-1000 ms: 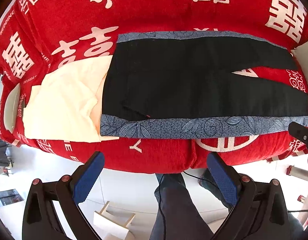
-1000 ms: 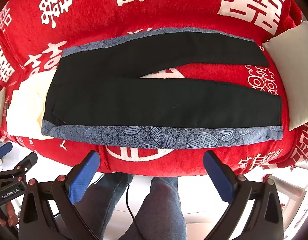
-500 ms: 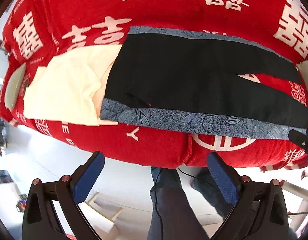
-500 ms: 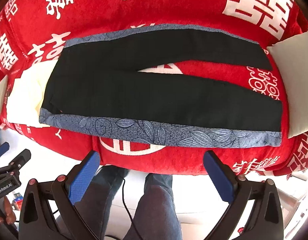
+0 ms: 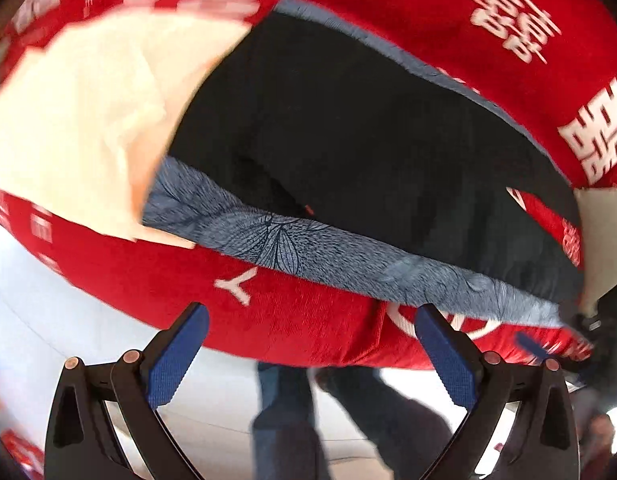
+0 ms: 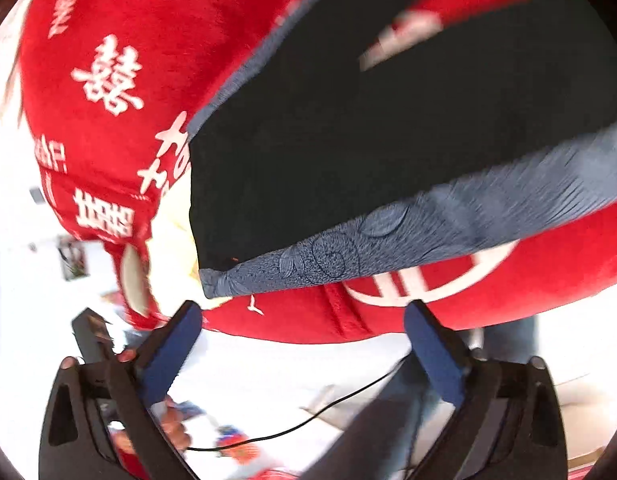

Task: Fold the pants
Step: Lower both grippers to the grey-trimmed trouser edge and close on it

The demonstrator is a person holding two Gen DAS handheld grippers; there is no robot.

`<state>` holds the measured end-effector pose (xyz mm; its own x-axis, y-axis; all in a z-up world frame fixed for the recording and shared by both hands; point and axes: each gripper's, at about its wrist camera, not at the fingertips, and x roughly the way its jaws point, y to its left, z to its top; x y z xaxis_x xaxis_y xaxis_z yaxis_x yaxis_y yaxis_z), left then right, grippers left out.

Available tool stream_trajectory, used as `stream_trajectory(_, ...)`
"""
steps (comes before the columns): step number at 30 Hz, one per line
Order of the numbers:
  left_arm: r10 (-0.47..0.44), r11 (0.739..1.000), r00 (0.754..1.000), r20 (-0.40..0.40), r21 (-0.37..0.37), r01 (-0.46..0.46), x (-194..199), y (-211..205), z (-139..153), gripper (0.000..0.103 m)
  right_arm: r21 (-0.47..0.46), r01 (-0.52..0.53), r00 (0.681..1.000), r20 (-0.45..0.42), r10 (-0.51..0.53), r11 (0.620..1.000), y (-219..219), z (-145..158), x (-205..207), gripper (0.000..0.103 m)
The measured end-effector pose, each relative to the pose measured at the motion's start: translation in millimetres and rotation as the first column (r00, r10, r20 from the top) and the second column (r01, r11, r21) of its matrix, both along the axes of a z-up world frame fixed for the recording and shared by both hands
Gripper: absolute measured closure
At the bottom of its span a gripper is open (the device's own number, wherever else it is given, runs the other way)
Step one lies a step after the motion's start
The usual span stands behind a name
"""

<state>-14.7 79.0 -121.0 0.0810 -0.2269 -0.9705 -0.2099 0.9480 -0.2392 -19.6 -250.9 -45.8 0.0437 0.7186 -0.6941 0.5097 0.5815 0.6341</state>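
On the left, a cream cloth [image 5: 68,120] is lying on the red bedspread [image 5: 428,8] printed with white characters, its right edge tucked under the waist end of the black pants [image 5: 348,140]. The pants are lying flat across the bedspread, their blue-grey leaf-patterned side band [image 5: 308,248] running along the near edge of the bed, the two legs stretching away to the right with a wedge of red showing between them. My left gripper [image 5: 311,344] is hovering just off the bed's front edge below that band, its blue pads [image 5: 176,360] standing wide apart and holding nothing. My right gripper [image 6: 302,338] is pointing at the same near edge, tilted, close to the band's waist corner [image 6: 228,280]; its jaws have just been closing a little but are standing wide, with nothing between them. Below the bed, a person's legs in dark trousers [image 5: 284,420] are showing, blurred, and a thin black cable [image 6: 308,420] is trailing across the pale floor.
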Motion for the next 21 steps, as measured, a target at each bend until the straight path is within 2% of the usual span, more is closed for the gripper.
stream_trajectory(2,0.024,0.999,1.0,-0.009,-0.044,-0.024,2,7,-20,0.014,0.056,0.043,0.999,-0.015,-0.042,0.997,9,-27,-10,0.02)
stream_trajectory(3,0.038,0.997,0.999,-0.028,-0.071,-0.04,3,9,-31,0.026,0.086,0.056,0.998,-0.024,-0.054,0.995,14,-39,-14,0.025)
stream_trajectory(4,0.056,0.991,0.997,-0.052,-0.119,-0.062,3,12,-42,0.029,0.107,0.066,0.997,-0.036,-0.062,0.992,18,-50,-18,0.028)
stream_trajectory(5,0.069,0.986,0.996,-0.06,-0.146,-0.077,3,13,-48,0.029,0.133,0.079,0.996,-0.04,-0.074,0.988,23,-59,-23,0.029)
stream_trajectory(10,0.054,0.985,0.998,-0.014,-0.164,-0.056,4,13,-59,0.029,0.173,0.122,0.992,-0.01,-0.122,0.977,30,-84,-31,0.029)
stream_trajectory(15,0.077,0.975,0.997,-0.018,-0.208,-0.079,8,23,-69,0.026,0.26,0.227,0.97,0.03,-0.242,0.939,29,-101,-28,0.029)
stream_trajectory(16,0.077,0.974,0.997,-0.02,-0.212,-0.08,10,25,-71,0.017,0.271,0.239,0.966,0.029,-0.256,0.932,31,-104,-27,0.033)
stream_trajectory(17,0.079,0.975,0.997,-0.015,-0.209,-0.081,10,26,-70,0.017,0.28,0.252,0.963,0.022,-0.269,0.926,34,-105,-25,0.04)
stream_trajectory(18,0.081,0.974,0.997,-0.007,-0.211,-0.081,10,27,-69,0.017,0.29,0.265,0.959,0.018,-0.282,0.92,34,-105,-24,0.066)
stream_trajectory(19,0.08,0.972,0.997,-0.005,-0.222,-0.079,10,27,-69,0.017,0.306,0.282,0.954,0.012,-0.299,0.909,34,-104,-24,0.088)
stream_trajectory(21,0.096,0.964,0.995,-0.004,-0.249,-0.094,11,30,-67,0.016,0.323,0.3,0.946,0.022,-0.324,0.898,34,-96,-19,0.09)
